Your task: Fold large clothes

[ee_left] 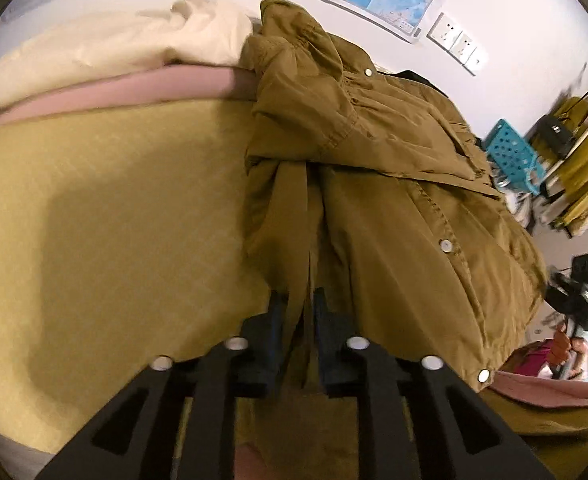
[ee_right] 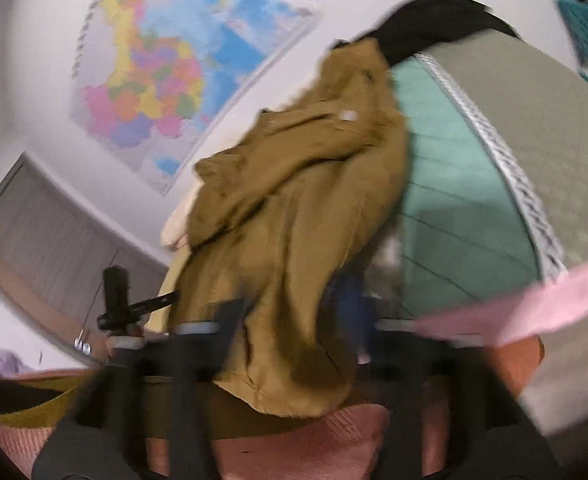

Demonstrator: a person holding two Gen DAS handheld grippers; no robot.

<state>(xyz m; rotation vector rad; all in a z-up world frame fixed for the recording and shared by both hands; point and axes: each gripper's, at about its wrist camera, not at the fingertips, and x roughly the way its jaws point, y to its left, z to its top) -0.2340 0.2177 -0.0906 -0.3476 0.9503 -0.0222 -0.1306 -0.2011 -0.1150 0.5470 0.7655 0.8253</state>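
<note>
Left tool (ee_left: pixel 298 308): jaws narrow, a fold of the jacket (ee_left: pixel 373 168) between the blue pads; whether they press it cannot be told. Right tool (ee_right: pixel 297 312): blurred, jaws wide, the jacket's hem end hanging between them; grip cannot be told. Jacket: olive-brown, white snaps, bunched, lying on the bed (ee_left: pixel 94 220) toward its right side; in the left view its long axis runs from the tool up and away to the crumpled end by the pillow (ee_left: pixel 114 44). Bed: mustard cover, pink blanket (ee_left: pixel 134 88) under the pillow. Beyond: wall map (ee_right: pixel 154 80), sockets (ee_left: pixel 455 42), teal basket (ee_left: pixel 513 154).
</note>
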